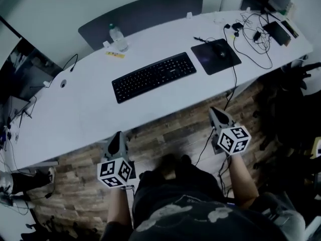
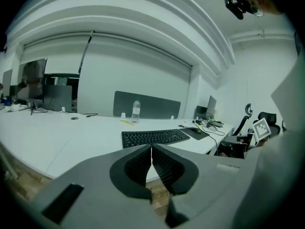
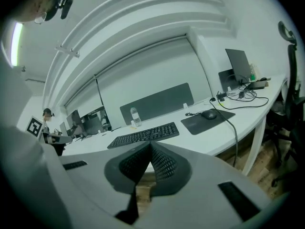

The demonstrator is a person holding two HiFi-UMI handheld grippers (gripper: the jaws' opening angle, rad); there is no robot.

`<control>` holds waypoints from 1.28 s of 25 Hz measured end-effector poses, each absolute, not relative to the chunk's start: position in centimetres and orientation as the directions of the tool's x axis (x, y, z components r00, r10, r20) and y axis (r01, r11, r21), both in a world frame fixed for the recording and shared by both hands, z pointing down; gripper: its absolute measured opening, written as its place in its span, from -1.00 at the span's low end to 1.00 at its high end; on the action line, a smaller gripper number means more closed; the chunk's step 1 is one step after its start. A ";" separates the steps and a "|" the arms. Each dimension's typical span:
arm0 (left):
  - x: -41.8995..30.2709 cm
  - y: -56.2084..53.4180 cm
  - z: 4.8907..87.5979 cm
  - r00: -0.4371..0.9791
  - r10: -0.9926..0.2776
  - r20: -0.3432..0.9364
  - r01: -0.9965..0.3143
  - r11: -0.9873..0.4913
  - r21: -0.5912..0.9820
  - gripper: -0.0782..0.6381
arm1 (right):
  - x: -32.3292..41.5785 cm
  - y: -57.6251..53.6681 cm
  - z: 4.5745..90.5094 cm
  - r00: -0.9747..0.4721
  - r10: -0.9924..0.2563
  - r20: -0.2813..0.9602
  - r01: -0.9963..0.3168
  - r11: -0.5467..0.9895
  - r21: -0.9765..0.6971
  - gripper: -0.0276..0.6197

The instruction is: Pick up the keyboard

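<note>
Right now the keyboard (image 1: 154,77) lies flat on the bench (image 1: 75,114), well apart from the left gripper (image 1: 118,135) and right gripper (image 1: 215,112), both clenched and empty off the near edge. Arriving shut (easily done), they'd only shove it toward the mouse pad (image 1: 215,55).

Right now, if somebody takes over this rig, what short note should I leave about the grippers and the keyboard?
Left gripper: shut, empty, over the floor just short of the desk edge.
Right gripper: shut, empty, also short of the desk.
Keyboard: flat on the desk, untouched; mouse pad with mouse to its right, water bottle behind its left end.
Done: nothing yet.
Left: open the grippers, reach in, probably one at each keyboard end, close and lift.
</note>
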State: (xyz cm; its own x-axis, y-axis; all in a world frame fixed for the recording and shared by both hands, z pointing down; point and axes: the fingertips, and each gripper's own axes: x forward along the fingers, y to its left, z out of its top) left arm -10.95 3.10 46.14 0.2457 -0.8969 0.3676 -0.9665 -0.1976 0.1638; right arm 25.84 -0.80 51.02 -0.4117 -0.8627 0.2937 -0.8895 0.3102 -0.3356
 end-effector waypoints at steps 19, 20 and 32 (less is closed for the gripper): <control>-13.2 -4.0 50.6 0.314 -0.823 0.474 -0.913 -0.125 0.389 0.07 | 22.7 -9.2 52.7 -0.469 -0.811 0.349 -0.866 0.344 -0.363 -0.91; -13.5 -5.0 51.0 0.323 -0.813 0.484 -0.909 -0.124 0.398 0.09 | 22.8 -10.2 52.6 -0.460 -0.816 0.351 -0.868 0.329 -0.372 -0.91; -16.3 -15.4 54.5 0.375 -0.719 0.585 -0.902 -0.137 0.409 0.11 | 21.7 -21.0 52.7 -0.396 -0.806 0.440 -0.897 0.238 -0.372 -0.32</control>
